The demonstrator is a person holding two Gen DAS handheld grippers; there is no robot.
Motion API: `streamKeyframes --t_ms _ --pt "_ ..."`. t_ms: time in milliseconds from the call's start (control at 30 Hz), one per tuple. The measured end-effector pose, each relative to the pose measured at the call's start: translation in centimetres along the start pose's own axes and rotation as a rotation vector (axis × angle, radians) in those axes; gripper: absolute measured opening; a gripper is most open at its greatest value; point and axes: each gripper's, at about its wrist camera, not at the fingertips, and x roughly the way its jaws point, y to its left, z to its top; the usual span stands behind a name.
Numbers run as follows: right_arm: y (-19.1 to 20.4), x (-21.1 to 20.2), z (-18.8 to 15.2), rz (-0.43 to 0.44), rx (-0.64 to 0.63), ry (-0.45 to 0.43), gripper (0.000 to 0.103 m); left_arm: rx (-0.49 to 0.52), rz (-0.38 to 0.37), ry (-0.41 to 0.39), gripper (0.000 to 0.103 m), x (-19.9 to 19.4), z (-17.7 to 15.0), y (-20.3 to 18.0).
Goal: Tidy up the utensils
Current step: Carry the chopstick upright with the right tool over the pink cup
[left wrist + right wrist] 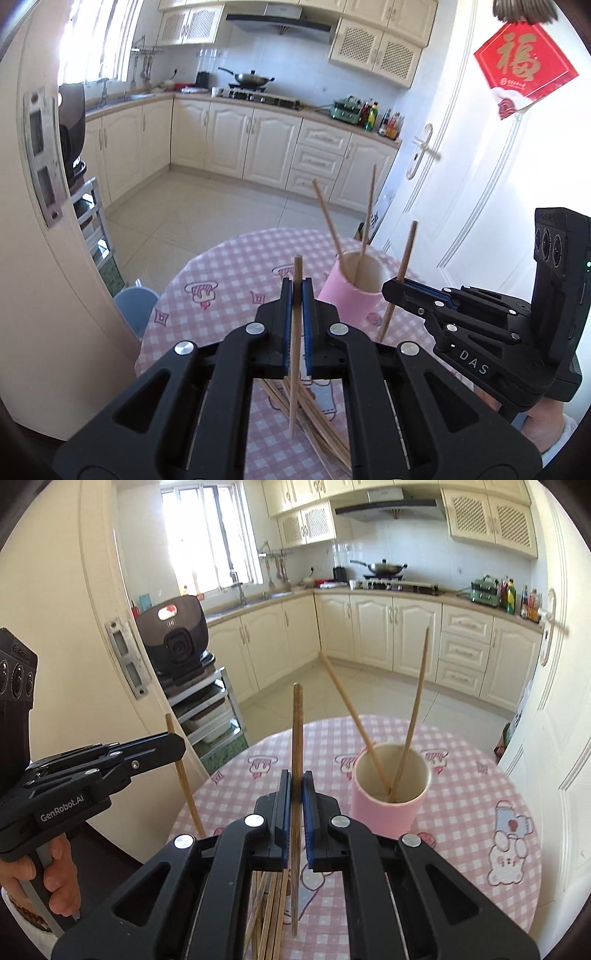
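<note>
My left gripper (296, 290) is shut on one upright wooden chopstick (295, 354), lifted above the pile of loose chopsticks (317, 428) on the pink checked tablecloth (207, 266). To its right, the right gripper (393, 287) is shut on another upright chopstick (404, 266) beside the pink cup (340, 299). In the right wrist view, my right gripper (296, 784) clamps a darker chopstick (297, 731) over the chopstick pile (271, 915). The pink cup (380, 814) stands just right of it and holds two leaning chopsticks (351, 716). The left gripper (178, 743) holds its chopstick (186, 786) at the left.
The round table (476, 775) stands in a kitchen doorway. A white door (480, 177) is on the right and a door frame (44, 221) on the left. A blue bin (136, 306) and a metal rack with a black appliance (177, 638) stand beyond the table.
</note>
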Motion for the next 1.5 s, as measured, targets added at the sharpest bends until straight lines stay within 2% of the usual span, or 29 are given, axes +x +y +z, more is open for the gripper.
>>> streamKeyframes --t_ms 333,533,667,767,867,900,933,1000,1167,1233,1267,1467,1500 --pt "-0.1 -4.1 2.7 -0.031 -0.026 -0.125 0.005 0.032 -0.023 -0.108 0.005 -2.5 3.3 -3.2" --pt "-1.2 -5.8 4.6 -0.052 -0.025 -0.169 0.005 0.063 -0.052 -0.133 0.005 -2.2 5.6 -5.1" --pt "-1.9 -5.5 4.5 -0.044 -0.028 -0.147 0.005 0.042 -0.002 -0.077 0.006 -0.4 5.1 -3.7" --pt "-1.7 -3.4 3.9 -0.027 -0.043 -0.082 0.005 -0.035 0.012 0.028 0.006 2.1 3.6 -0.9" --pt "-1.3 -0.7 3.1 -0.013 -0.053 -0.015 0.005 -0.069 0.042 0.123 0.007 4.6 1.9 1.3" --pt "-1.1 0.1 3.0 -0.009 -0.056 0.007 0.005 -0.083 0.040 0.164 0.014 5.6 1.4 2.1" --pt "-0.9 1.0 2.8 -0.009 -0.061 0.027 0.005 -0.091 0.055 0.206 0.036 6.5 0.9 2.7" --pt "-0.4 2.6 2.5 -0.005 -0.075 0.069 0.005 -0.094 0.096 0.225 0.062 7.7 -0.1 3.9" --pt "0.2 4.1 3.9 -0.024 -0.107 0.103 0.005 -0.132 0.140 0.346 0.061 10.8 -2.5 6.5" --pt "0.5 4.7 4.4 -0.029 -0.122 0.128 0.005 -0.149 0.138 0.378 0.052 11.6 -3.5 7.1" --pt "0.7 4.8 4.7 -0.032 -0.139 0.146 0.005 -0.161 0.137 0.398 0.051 11.8 -4.0 7.5" --pt "1.2 3.9 5.5 -0.058 -0.232 0.261 0.005 -0.150 0.140 0.435 0.050 11.9 -5.1 7.2" --pt "1.2 3.9 5.6 -0.053 -0.241 0.289 0.005 -0.146 0.142 0.451 0.044 12.3 -5.4 7.0"
